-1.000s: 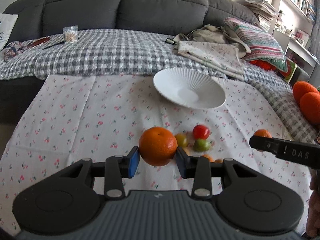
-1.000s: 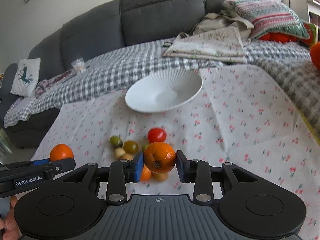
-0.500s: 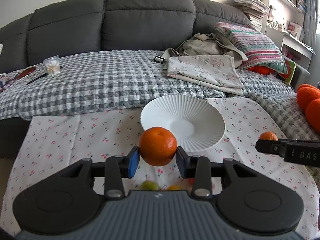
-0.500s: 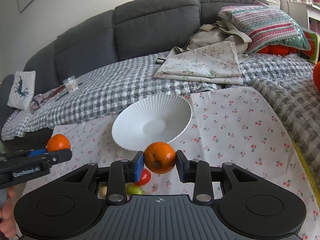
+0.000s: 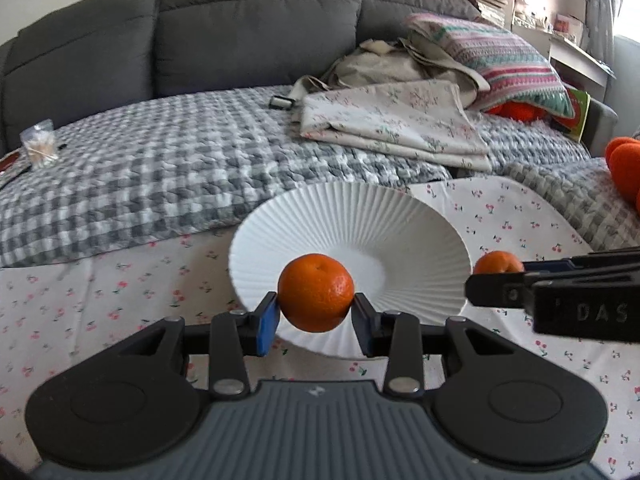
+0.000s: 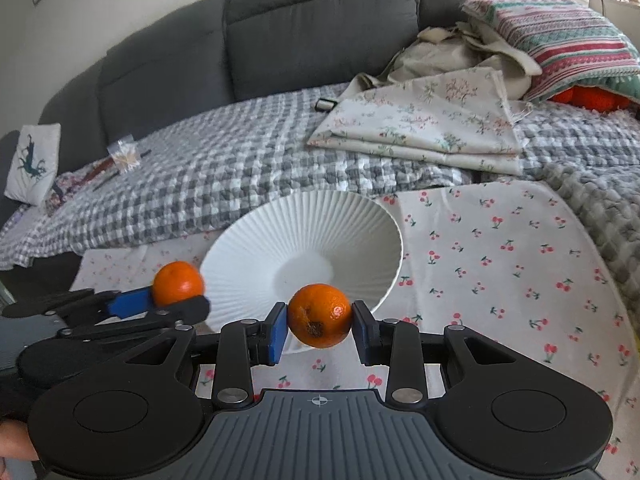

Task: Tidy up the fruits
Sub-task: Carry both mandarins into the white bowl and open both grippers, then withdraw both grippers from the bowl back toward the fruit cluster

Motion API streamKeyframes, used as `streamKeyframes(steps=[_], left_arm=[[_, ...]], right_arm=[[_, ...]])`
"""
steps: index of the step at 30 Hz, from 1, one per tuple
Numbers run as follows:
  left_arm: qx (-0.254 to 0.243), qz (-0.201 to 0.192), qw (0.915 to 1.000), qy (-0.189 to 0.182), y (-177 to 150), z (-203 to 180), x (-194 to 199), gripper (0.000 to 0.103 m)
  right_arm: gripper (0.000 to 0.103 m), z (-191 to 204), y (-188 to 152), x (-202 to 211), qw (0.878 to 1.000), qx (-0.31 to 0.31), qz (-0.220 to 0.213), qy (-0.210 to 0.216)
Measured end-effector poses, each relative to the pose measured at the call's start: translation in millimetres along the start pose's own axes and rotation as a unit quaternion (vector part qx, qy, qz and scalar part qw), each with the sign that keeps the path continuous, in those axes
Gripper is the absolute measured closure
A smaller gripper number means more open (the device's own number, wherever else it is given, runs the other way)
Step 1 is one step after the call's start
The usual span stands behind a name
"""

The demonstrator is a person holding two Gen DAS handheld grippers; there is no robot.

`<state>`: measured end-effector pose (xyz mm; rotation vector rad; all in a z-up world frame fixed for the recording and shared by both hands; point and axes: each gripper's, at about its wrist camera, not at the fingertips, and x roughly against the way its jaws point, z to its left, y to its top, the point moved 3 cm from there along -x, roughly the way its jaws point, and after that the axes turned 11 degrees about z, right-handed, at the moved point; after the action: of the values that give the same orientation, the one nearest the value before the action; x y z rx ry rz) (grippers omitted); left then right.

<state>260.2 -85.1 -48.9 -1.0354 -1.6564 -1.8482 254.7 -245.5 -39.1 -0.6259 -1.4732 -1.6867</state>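
My left gripper (image 5: pixel 316 316) is shut on an orange mandarin (image 5: pixel 316 298) and holds it over the near rim of the white ribbed bowl (image 5: pixel 372 216). My right gripper (image 6: pixel 320 330) is shut on a second mandarin (image 6: pixel 319 315), one with a dark blemish, just in front of the same bowl (image 6: pixel 320 220). The bowl is empty and tilts on the cherry-print cloth (image 6: pixel 500 264). Each gripper shows in the other's view: the right gripper (image 5: pixel 496 276) with its mandarin (image 5: pixel 497 262), the left gripper (image 6: pixel 176 300) with its mandarin (image 6: pixel 178 282).
A grey checked blanket (image 5: pixel 160 168) covers the sofa behind the cloth. Folded floral fabric (image 5: pixel 396 128) and a striped pillow (image 5: pixel 508 64) lie at the back right. Orange plush objects (image 5: pixel 624 164) sit at the right edge. A small clear bag (image 5: pixel 38 148) lies far left.
Both grippers have risen and moved forward with their mandarins, from over the pile of small fruits to the bowl's near rim. The small fruits have dropped out of view.
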Motion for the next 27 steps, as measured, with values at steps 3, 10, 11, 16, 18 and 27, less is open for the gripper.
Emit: streamKeyframes(steps=[3,10,11,16,18,27], left_arm=[[-0.008,0.007,0.9999,-0.002,2,-3,-13,0.065],[-0.025,0.017,0.9995,-0.002,2,-10,-34,0.065],[-0.026,0.019,0.9995,0.001,2,-10,-37,0.065],[-0.022,0.022,0.9995,0.001,2,-7,-44,0.065],[-0.024,0.02,0.9995,0.001,2,-6,-45,0.065],[-0.015,0.025,0.9995,-0.013,3,-2,-41,0.048]], right_arm=[[0.07,0,3,-15,1.0,0.01,0.008,-0.008],[0.07,-2,7,-36,1.0,0.019,0.015,-0.015],[0.07,-1,8,-39,1.0,0.02,0.017,-0.015],[0.07,-1,8,-47,0.999,0.028,0.017,-0.024],[0.07,-1,9,-49,0.999,0.029,0.016,-0.025],[0.068,0,10,-45,0.999,0.026,0.012,-0.025]])
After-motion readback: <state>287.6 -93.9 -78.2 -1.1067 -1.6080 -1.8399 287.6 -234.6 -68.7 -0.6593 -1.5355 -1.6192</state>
